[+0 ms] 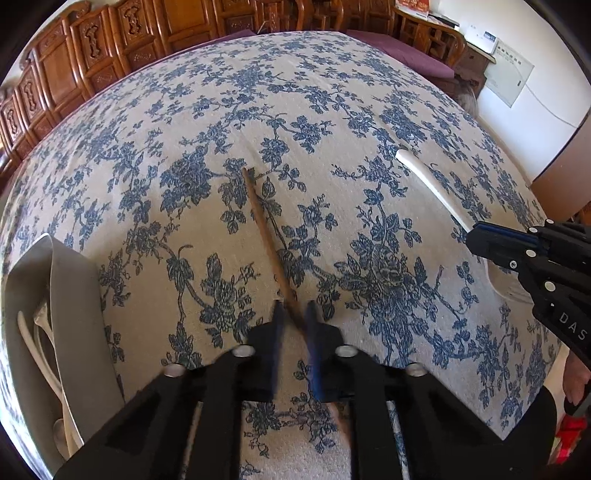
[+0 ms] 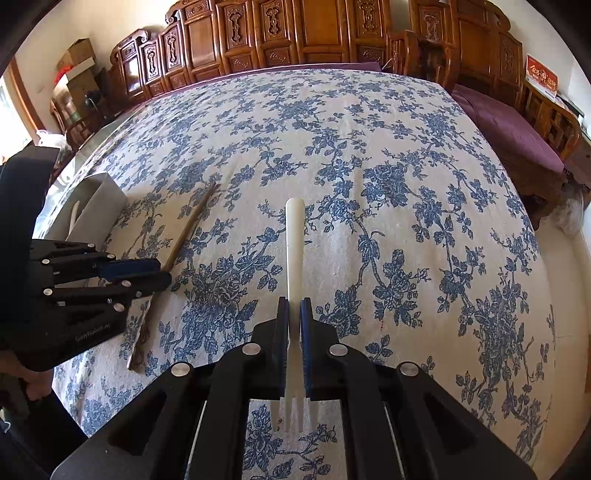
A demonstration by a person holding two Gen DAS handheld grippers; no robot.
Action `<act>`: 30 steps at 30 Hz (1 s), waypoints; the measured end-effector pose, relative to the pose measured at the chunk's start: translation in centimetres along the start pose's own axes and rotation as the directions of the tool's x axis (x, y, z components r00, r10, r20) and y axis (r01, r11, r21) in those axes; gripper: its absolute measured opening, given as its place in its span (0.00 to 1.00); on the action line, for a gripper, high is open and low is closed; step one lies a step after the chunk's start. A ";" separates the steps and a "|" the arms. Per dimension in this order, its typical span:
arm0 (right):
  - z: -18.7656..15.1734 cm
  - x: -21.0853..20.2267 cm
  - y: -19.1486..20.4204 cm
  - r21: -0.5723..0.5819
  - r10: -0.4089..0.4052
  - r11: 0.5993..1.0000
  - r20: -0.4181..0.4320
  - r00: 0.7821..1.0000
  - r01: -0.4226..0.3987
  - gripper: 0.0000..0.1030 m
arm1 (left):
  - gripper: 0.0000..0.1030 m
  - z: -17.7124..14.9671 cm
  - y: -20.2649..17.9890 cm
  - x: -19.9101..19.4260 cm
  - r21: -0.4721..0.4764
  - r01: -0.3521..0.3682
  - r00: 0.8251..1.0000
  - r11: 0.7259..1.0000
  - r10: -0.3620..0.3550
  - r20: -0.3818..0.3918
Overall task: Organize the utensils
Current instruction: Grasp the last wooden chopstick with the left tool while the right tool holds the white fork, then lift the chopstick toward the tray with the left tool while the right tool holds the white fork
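Observation:
My left gripper (image 1: 294, 317) is shut on a brown wooden chopstick (image 1: 266, 240) that points away over the floral tablecloth; it also shows in the right wrist view (image 2: 186, 230). My right gripper (image 2: 294, 314) is shut on a white plastic fork (image 2: 294, 243), handle pointing away and tines back between the fingers. The fork's handle also shows in the left wrist view (image 1: 428, 184), where the right gripper (image 1: 476, 238) comes in from the right. The left gripper appears at the left of the right wrist view (image 2: 159, 271).
A grey utensil container (image 1: 70, 295) with white utensils inside stands at the left table edge; it also shows in the right wrist view (image 2: 98, 206). Carved wooden cabinets (image 2: 295, 33) and a purple-cushioned bench (image 2: 517, 136) stand beyond the table.

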State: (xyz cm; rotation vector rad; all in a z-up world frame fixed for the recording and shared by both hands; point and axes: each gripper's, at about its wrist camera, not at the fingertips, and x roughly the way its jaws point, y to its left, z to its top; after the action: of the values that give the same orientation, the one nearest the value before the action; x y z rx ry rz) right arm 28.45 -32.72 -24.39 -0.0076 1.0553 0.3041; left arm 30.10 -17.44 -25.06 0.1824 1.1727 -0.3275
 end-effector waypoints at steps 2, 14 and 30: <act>-0.2 -0.1 0.2 0.001 0.000 1.000 -0.002 1.000 0.000 0.07 | 0.05 -0.3 0.1 -0.1 0.000 0.002 1.000 1.000 -0.002 -0.004; -0.8 -2.2 1.6 -0.003 -0.007 1.000 0.010 1.000 0.007 0.07 | 0.04 -1.7 0.3 -2.5 0.004 0.015 1.000 1.000 -0.015 0.020; 0.3 -5.7 6.6 -0.063 0.006 0.998 0.071 0.997 -0.002 0.07 | 0.04 -3.5 2.5 -10.0 0.000 0.020 0.989 1.000 -0.020 0.146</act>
State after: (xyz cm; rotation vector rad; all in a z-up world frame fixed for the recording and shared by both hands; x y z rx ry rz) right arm 24.52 -27.74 -18.46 -0.0506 0.9751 0.3389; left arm 24.40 -12.44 -17.22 0.1431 1.0307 -0.3522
